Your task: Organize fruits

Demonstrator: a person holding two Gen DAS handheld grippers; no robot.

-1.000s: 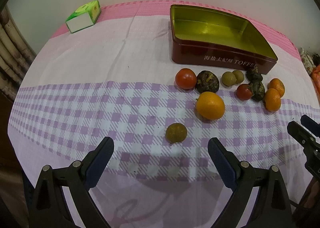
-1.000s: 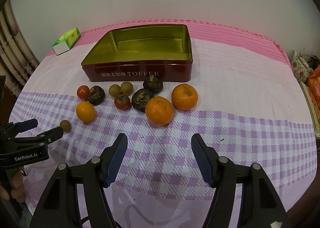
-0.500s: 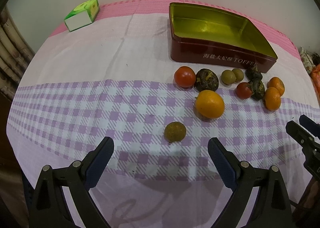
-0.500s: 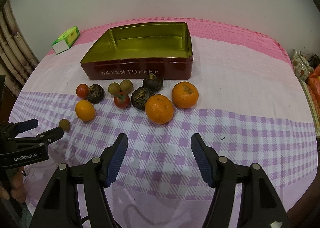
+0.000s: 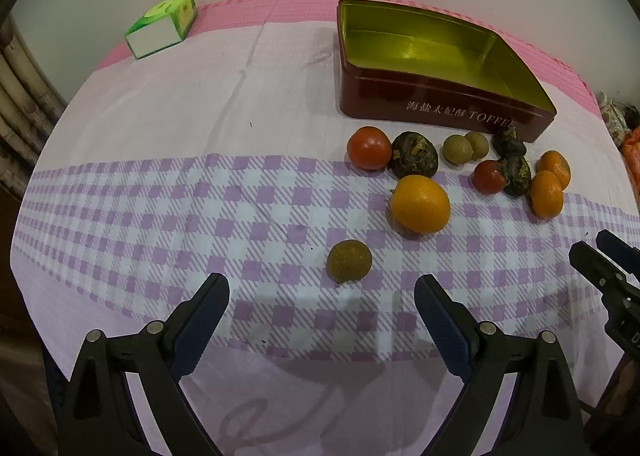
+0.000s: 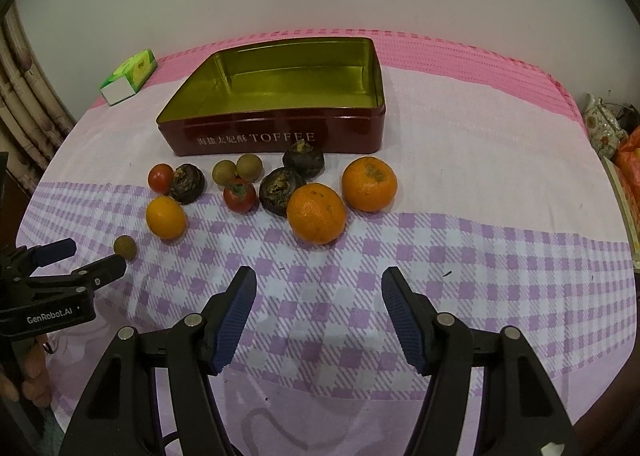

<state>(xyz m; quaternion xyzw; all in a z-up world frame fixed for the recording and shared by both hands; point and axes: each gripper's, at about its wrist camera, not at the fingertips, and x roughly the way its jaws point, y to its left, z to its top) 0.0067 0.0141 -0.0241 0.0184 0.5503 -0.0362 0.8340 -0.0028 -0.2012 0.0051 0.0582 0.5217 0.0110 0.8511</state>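
Note:
An empty red toffee tin (image 6: 280, 132) (image 5: 436, 112) with a gold inside stands at the back of the table. In front of it lie loose fruits: two large oranges (image 6: 316, 213) (image 6: 369, 184), a smaller orange (image 6: 165, 217) (image 5: 420, 203), two tomatoes (image 6: 239, 196) (image 5: 369, 147), several dark water chestnuts (image 6: 281, 186) and small brown longans (image 6: 236, 170). One longan (image 5: 349, 260) (image 6: 124, 246) lies apart, just beyond my left gripper (image 5: 322, 298) (image 6: 86, 258), which is open and holds nothing. My right gripper (image 6: 318, 298) (image 5: 596, 250) is open and holds nothing, nearer than the large oranges.
A green and white carton (image 5: 162, 24) (image 6: 130, 74) lies at the back left. The table carries a pink and purple checked cloth (image 6: 440, 256). Curtains (image 6: 24, 104) hang at the left, and bags and a patterned object (image 6: 604, 128) sit past the right edge.

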